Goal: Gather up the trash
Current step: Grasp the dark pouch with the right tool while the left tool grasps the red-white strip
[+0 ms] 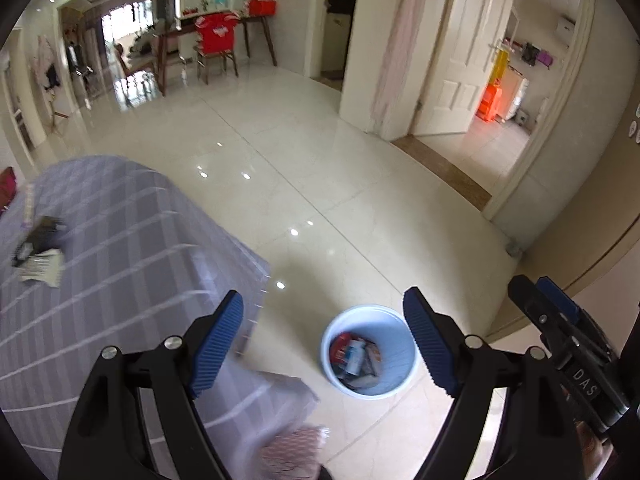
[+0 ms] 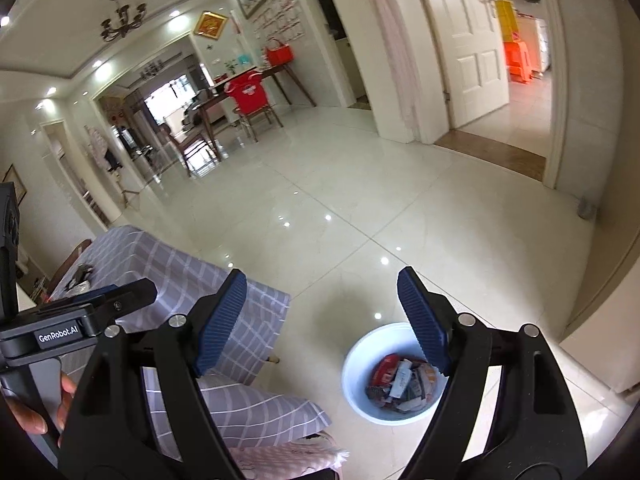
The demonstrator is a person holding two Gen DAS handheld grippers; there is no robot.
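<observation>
Both grippers, left gripper [image 1: 323,334] and right gripper [image 2: 321,320], gape empty above the trash bin [image 1: 394,390]; remaining wrappers [image 1: 38,254] on the tablecloth [image 1: 132,240] could slip.

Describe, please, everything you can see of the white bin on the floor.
The bin is a small round tub, pale white-blue, plastic by the look of it, with a smooth rim and no lid. It stands upright on the glossy cream floor tiles, just beyond the corner of the table with the grey checked cloth, apart from it. Inside lies a loose heap of wrappers and packets, red, white and blue, well below the rim. Neither gripper touches it.
</observation>
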